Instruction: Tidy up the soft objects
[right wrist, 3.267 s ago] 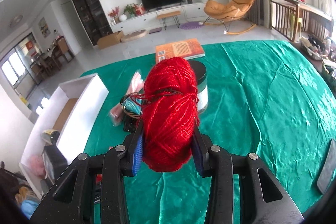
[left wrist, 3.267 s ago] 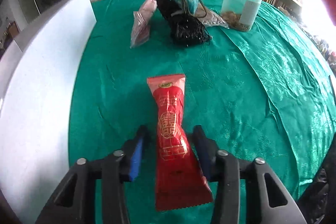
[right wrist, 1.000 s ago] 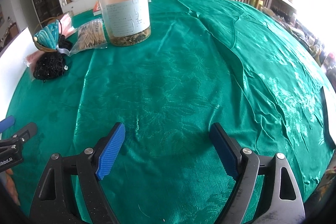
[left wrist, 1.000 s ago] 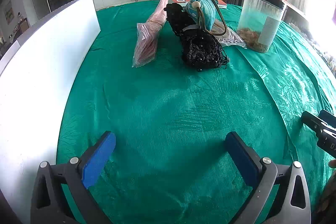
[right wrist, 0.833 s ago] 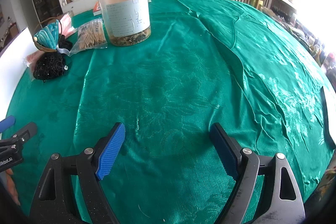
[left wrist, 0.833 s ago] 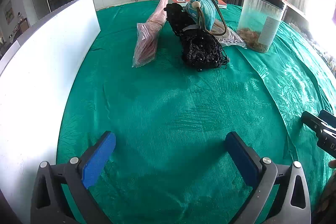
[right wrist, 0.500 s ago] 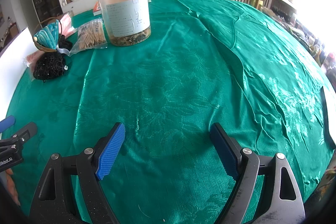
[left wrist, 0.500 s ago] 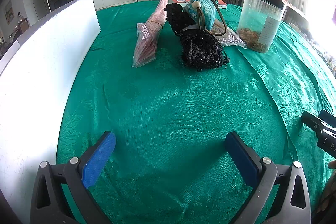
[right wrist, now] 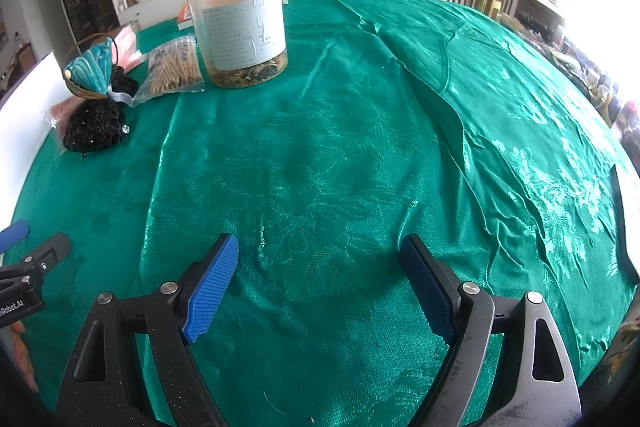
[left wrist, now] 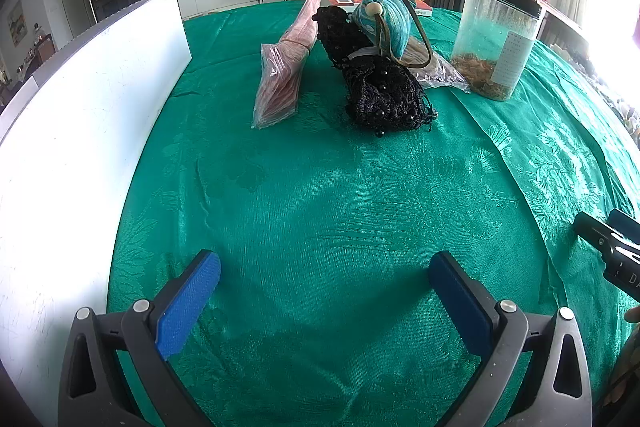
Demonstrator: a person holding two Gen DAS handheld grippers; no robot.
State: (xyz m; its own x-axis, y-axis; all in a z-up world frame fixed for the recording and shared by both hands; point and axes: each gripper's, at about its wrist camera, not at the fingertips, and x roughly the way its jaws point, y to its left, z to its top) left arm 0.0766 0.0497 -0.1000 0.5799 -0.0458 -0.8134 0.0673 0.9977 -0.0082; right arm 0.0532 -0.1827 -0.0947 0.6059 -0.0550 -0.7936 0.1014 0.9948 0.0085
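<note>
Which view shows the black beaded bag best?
The left wrist view: the black bag lies whole near the picture's middle, with the teal pouch leaning on it. In the right wrist view it is small, at the left edge.

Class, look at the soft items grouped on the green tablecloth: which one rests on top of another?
The teal pouch with the wooden bead: it sits atop the black beaded bag, while the pink packet lies flat beside them.

wrist views angled down, sharing jar point(left wrist: 498, 43)

Box wall point(left wrist: 80, 115) along the desk's point(left wrist: 320, 207) left edge, wrapped packet point(left wrist: 284, 75) left of beaded pouch point(left wrist: 384, 95), jar point(left wrist: 496, 39) right of both, snack bag point(right wrist: 174, 67) between pouch and jar.
</note>
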